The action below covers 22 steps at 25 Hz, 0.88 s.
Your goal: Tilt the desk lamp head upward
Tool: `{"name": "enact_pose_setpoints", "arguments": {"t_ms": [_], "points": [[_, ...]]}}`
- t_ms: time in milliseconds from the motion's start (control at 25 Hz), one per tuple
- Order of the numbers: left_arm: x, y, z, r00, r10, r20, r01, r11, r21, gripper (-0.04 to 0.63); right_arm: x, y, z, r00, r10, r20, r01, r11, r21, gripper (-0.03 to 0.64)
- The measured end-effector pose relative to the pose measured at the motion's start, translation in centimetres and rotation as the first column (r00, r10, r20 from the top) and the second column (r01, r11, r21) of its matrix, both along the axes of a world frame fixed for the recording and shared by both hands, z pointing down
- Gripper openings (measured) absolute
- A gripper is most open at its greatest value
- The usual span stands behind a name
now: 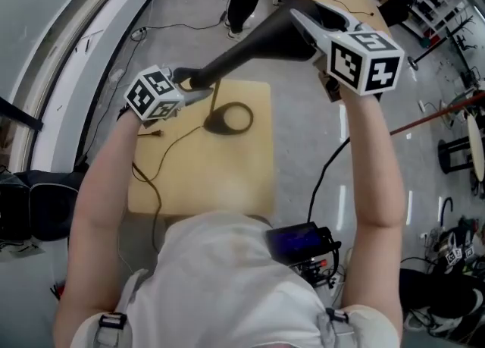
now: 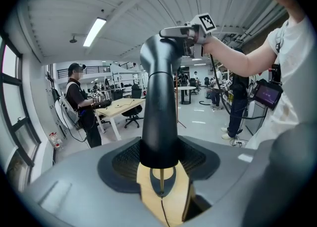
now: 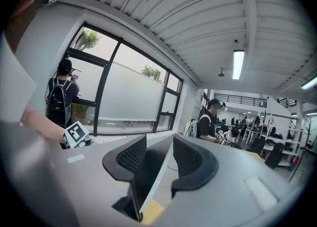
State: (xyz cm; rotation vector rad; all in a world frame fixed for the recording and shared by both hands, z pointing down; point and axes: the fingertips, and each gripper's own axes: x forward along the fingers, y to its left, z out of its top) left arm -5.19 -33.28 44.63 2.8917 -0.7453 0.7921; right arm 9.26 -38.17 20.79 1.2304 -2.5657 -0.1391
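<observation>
While 1 lamp (image 1: 254, 42) sits on 1 table (image 1: 250, 180), L gripper (image 2: 159, 160) pinches arm (image 2: 159, 107), R gripper (image 3: 156, 164) head (image 3: 147, 184)

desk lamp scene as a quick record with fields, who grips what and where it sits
lamp base: ring-shaped, resting on the wooden table
lamp arm: dark, tapered, rising at a slant from the base
lamp head: flat panel, seen edge-on
left gripper: shut on the lamp arm
right gripper: shut on the lamp head
cable: thin, trails from the base across the table
</observation>
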Motion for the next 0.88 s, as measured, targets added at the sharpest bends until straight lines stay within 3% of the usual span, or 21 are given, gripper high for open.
{"name": "enact_pose_setpoints", "arguments": {"t_ms": [400, 880], "points": [[-3.3, 2.2, 0.7, 0.999, -0.04, -0.016, 0.04, 0.999, 0.006, 0.223, -6.7, 3.1, -1.1, 0.998, -0.021, -0.052, 0.025, 0.997, 0.077, 0.167], [-2.5, 1.6, 0.8, 0.998, -0.053, -0.044, 0.054, 0.999, 0.009, 0.224, -7.0, 3.0, -1.6, 0.997, 0.018, -0.081, -0.01, 0.995, 0.101, 0.164]]}}
